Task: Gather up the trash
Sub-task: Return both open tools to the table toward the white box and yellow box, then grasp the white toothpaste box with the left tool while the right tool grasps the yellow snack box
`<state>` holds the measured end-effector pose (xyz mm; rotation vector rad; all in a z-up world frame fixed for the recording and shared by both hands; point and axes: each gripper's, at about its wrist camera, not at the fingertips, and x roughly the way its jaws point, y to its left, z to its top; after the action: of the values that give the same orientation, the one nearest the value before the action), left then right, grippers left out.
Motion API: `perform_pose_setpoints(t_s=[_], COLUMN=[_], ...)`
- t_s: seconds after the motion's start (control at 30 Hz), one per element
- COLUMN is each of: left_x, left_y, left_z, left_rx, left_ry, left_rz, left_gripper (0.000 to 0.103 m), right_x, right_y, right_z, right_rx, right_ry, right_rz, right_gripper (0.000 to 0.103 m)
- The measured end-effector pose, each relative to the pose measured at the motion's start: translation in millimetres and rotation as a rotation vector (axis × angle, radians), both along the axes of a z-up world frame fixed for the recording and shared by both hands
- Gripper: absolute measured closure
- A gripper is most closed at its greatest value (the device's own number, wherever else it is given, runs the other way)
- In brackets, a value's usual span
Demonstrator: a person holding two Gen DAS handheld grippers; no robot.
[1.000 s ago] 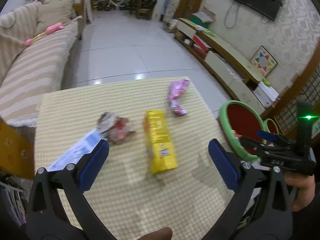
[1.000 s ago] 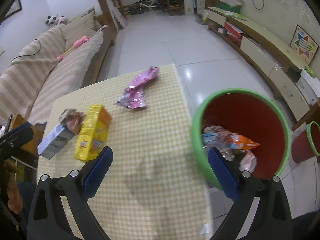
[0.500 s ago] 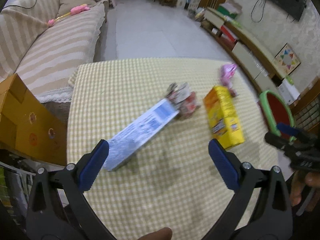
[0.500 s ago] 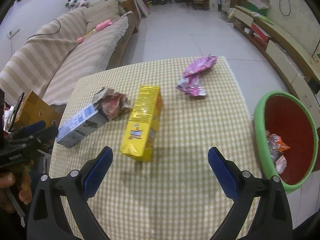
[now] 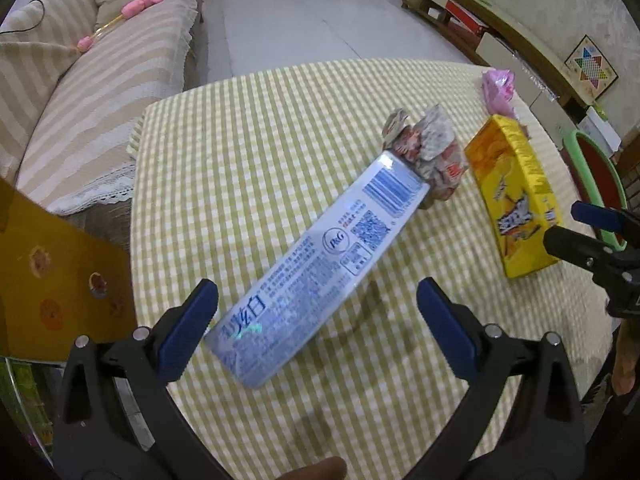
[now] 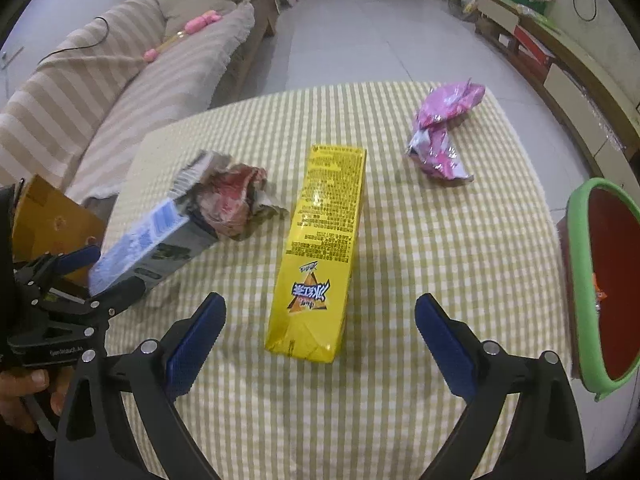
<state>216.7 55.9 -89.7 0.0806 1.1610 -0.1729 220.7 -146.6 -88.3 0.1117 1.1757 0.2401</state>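
A long blue-and-white cardboard toothpaste box (image 5: 320, 276) lies flat on the yellow-checked cloth worktop (image 5: 256, 152). Its long axis runs diagonally: the near end sits between the wide-spread fingers (image 5: 188, 334) of the left gripper (image 5: 318, 328), and the far end touches a crumpled red-and-grey paper wrapper (image 5: 430, 154). The right gripper (image 6: 320, 344), fingers wide, frames a yellow snack box (image 6: 322, 252) lying lengthwise, pointing away.

On the table (image 6: 440, 264), the toothpaste box (image 5: 320, 264) lies near-left before me, the crumpled wrapper (image 6: 234, 196) touching its far end, the snack box (image 6: 324, 248) right of both, the bin (image 6: 600, 280) beyond the table's right edge.
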Motion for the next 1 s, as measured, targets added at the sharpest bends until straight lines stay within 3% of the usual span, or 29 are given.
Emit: perform_pose_setpoints(t_s=[0.13,0.37,0.43,0.53,0.67,1.0], left_x=[9,12,10,6,-2,-33], left_y=[4,8,6,2,-2,-12], left_z=[-12,-27,-26,-22,-20,3], left_rx=[-0.005,-0.023,-0.025,-0.021,-0.044,-0.076], left_ry=[0.012,0.036,0.034,0.032,0.045,0.012], left_rz=[0.014,0.027,0.015,0.01,0.012,0.064], left_gripper=[0.007,0.03,0.036,0.052,0.062,0.063], right_x=[10,25,28,26,22,1], right_y=[4,13,13,14,6,-25], right_z=[-13,-35,-40,-44,-40,-19], right_rx=[-0.007,-0.024,-0.014,-0.012,0.0,-0.007], right_ry=[0.034,0.09,0.107,0.104,0.099,0.063], right_rz=[-0.003,0.012,0.018,0.023,0.033,0.071], right_gripper=[0.016,0.035,0.053,0.065,0.066,0.067])
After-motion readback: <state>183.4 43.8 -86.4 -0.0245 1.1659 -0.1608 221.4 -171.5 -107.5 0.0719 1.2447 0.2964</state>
